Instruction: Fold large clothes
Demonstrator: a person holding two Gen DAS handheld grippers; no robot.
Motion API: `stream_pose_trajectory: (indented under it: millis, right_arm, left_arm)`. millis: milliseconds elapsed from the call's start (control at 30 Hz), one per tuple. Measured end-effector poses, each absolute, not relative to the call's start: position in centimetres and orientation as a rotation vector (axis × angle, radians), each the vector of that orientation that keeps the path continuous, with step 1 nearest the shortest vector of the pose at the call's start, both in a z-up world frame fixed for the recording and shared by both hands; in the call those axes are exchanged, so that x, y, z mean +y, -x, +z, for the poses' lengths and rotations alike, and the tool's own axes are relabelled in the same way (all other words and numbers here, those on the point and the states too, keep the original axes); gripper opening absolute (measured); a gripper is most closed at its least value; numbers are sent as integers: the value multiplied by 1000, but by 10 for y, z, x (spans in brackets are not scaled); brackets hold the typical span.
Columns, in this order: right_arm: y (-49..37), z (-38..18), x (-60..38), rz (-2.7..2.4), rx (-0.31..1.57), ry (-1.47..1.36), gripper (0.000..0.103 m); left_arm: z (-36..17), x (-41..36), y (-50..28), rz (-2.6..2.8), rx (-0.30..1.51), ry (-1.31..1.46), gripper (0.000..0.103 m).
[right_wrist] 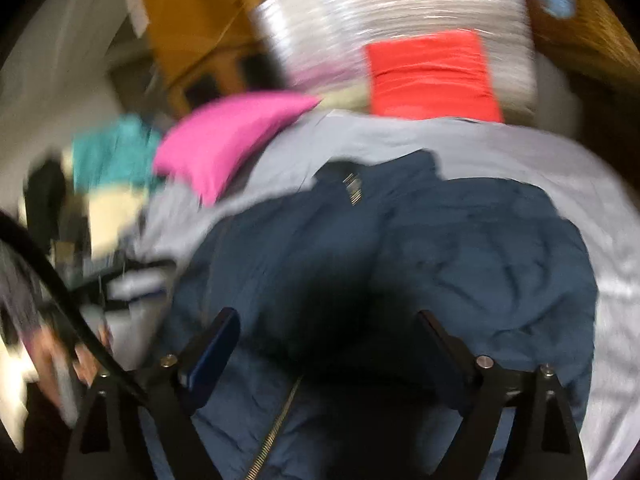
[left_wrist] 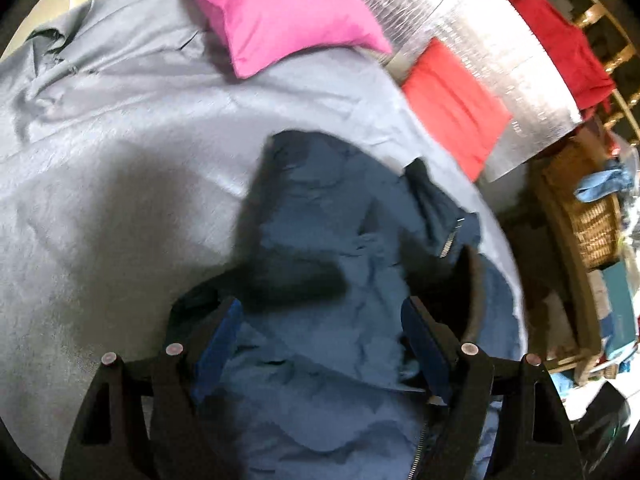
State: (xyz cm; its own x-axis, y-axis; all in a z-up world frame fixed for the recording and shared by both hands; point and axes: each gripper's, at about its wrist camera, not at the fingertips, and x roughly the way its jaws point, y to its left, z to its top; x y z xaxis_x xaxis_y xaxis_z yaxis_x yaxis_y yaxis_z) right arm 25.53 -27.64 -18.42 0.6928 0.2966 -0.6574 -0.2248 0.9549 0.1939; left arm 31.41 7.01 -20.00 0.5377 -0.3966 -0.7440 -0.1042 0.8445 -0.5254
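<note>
The blue jacket [left_wrist: 340, 320] is lying crumpled on the grey sheet [left_wrist: 100, 160], near the pink pillow [left_wrist: 280, 12]. Both the left hand-held gripper [left_wrist: 320, 344] and right hand-held gripper [right_wrist: 332, 356] are hovering wide open, gripping nothing.

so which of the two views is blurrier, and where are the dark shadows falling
The right wrist view is blurrier: the pink pillow and red cloth smear sideways, and a black shadow sits on the blue jacket between the open right gripper fingers. The left wrist view is sharper, with a grey shadow on the bedsheet and fisheye bending at the edges.
</note>
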Motion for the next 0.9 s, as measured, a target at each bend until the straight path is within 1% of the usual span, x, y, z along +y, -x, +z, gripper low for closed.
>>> stream_pose_trajectory:
  millis: [67, 133, 200, 300, 400, 433, 533, 733, 833, 900]
  right_arm:
    - [-260, -195, -251, 263, 771, 52, 91]
    - [-269, -204, -236, 181, 749, 162, 91]
    - [-277, -202, -235, 123, 716, 150, 91]
    - [-285, -191, -253, 33, 659, 12, 90]
    - [-288, -183, -307, 28, 634, -311, 91]
    - [-287, -187, -332, 37, 641, -454, 91]
    - [-282, -205, -384, 13, 654, -756, 91]
    - [-282, -213, -405, 46, 650, -886, 91]
    - [-292, -231, -416, 79, 661, -1013, 92]
    - [-297, -249, -427, 99, 668, -1118, 90]
  left_arm:
    - [-207, 73, -317, -169, 1026, 577, 82]
    - [-212, 72, -318, -160, 1047, 587, 82]
    - [-215, 67, -319, -159, 1058, 579, 82]
    - [-217, 59, -319, -150, 1076, 532, 82]
    - [-220, 56, -319, -142, 1094, 501, 82]
    - [-221, 56, -319, -143, 1097, 499, 82]
    - [-221, 57, -319, -146, 1098, 495, 82]
    - [-223, 55, -322, -142, 1102, 498, 82]
    - [-221, 54, -321, -144, 1102, 496, 82]
    - [-221, 54, -322, -144, 1102, 491, 82]
